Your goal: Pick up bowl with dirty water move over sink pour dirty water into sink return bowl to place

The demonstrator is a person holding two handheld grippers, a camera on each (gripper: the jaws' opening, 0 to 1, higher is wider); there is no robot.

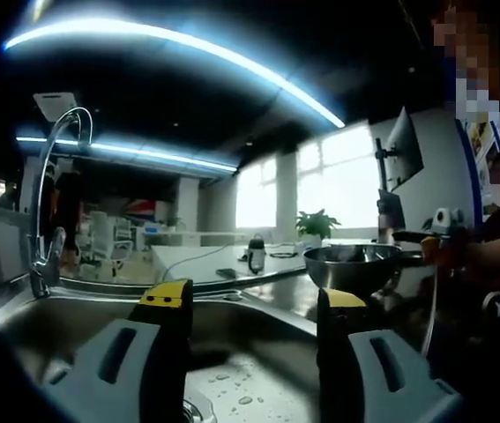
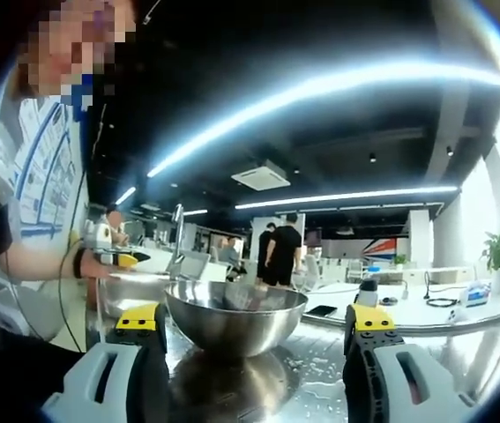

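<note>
the bowl [image 2: 235, 315] sits on the wet counter [image 2: 320, 366] beside the sink [image 1: 100, 313], both grippers [image 2: 254, 326] [image 1: 254, 304] gaping empty, so a careless lift could slosh dirty water onto the counter.

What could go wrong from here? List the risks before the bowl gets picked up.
1. The bowl is smooth, rounded steel standing on a wet counter; the open right gripper may slip on its rim or push it sideways.
2. Any tilt on the way to the sink could spill water onto the counter.
3. The faucet arches over the sink, so a lifted bowl might knock it.
</note>
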